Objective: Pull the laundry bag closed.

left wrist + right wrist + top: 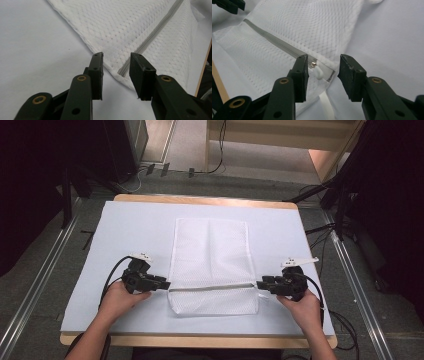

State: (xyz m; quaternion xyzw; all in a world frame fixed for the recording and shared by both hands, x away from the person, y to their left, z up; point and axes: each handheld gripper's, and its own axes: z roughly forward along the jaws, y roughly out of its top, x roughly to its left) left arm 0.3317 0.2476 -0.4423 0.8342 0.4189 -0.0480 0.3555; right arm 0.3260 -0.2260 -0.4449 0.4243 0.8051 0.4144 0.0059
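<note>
A white mesh laundry bag [210, 265] lies flat on the pale mat [125, 230], with a grey zipper [210, 287] running across it near its front end. My left gripper [167, 284] points at the bag's left edge by the zipper's end. In the left gripper view its jaws [116, 67] stand apart, the bag's edge [125, 30] and zipper [152, 32] between them, unpressed. My right gripper [259, 285] faces the bag's right edge. Its jaws [323, 67] are open around the zipper pull [313, 64] and a white tab, not pinching them.
The mat covers a wooden table [200, 200] whose front edge is close to both hands. Metal floor rails [45, 265] run along both sides, and cables [320, 235] lie on the floor at the right. The left gripper's tips [229, 5] show far off in the right gripper view.
</note>
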